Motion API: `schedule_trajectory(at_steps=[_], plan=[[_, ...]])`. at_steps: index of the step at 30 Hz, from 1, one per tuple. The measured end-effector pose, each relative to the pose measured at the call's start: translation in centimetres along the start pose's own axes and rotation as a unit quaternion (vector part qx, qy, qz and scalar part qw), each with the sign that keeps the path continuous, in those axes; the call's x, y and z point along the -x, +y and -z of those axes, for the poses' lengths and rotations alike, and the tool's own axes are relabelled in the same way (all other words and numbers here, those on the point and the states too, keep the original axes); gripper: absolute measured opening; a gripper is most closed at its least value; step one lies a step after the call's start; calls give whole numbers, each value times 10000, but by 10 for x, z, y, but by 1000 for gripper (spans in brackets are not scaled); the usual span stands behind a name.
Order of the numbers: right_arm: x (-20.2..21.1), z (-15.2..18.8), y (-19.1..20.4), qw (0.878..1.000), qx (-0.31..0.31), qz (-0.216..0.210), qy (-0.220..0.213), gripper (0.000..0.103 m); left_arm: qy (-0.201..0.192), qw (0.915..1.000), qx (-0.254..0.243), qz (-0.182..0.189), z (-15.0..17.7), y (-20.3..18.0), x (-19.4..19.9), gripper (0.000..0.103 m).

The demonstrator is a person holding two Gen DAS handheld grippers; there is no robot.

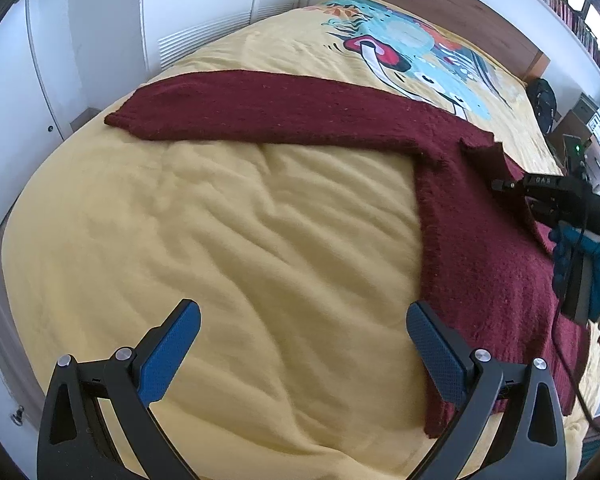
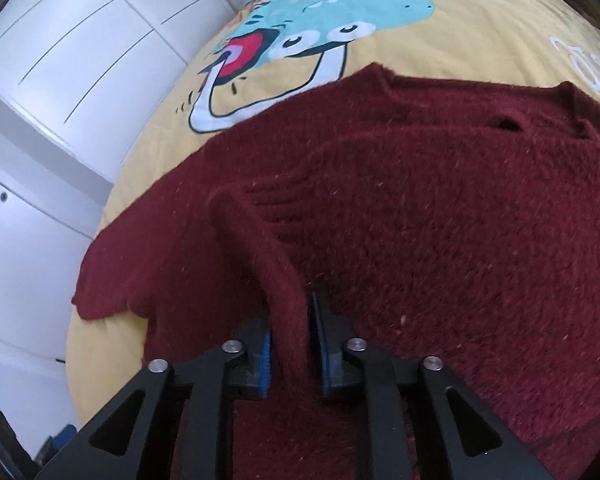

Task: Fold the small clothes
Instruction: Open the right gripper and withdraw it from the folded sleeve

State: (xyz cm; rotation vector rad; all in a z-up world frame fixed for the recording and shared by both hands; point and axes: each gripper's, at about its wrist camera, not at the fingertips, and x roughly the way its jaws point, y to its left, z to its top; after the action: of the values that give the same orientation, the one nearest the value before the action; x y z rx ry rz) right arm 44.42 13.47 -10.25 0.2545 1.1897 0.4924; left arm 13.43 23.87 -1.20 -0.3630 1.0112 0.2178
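Observation:
A dark red knit sweater point(image 1: 476, 240) lies on the yellow bedspread point(image 1: 220, 220), one sleeve point(image 1: 260, 108) stretched out flat to the left. My left gripper point(image 1: 300, 344) hangs open above bare bedspread, its right finger beside the sweater's lower hem. In the right wrist view the sweater point(image 2: 440, 200) fills the frame. A raised fold of the knit point(image 2: 276, 280) stands between the blue pads of my right gripper point(image 2: 292, 344). The jaws stand narrowly apart, with a thin dark gap at the right pad. The right gripper point(image 1: 500, 186) also shows over the sweater's neck area, held by a teal-sleeved hand point(image 1: 596, 272).
The bedspread carries a cartoon print point(image 1: 412, 48) near the wooden headboard point(image 1: 440, 4). White wardrobe doors point(image 1: 100, 40) stand along the left of the bed. A black bag point(image 1: 544, 104) and some electronics point(image 1: 596, 124) are at the far right side.

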Motion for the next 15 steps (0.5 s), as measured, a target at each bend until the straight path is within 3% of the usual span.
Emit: schedule_trajectory(at_steps=[5,15], plan=[[1,12,17,9997,248,11,-3,44,-33,10000,66,1,-5,3,-2,101],[15,24,45,9972,732,-117,31,45,-49,10000,-44,-24,-24,3,-6,102]])
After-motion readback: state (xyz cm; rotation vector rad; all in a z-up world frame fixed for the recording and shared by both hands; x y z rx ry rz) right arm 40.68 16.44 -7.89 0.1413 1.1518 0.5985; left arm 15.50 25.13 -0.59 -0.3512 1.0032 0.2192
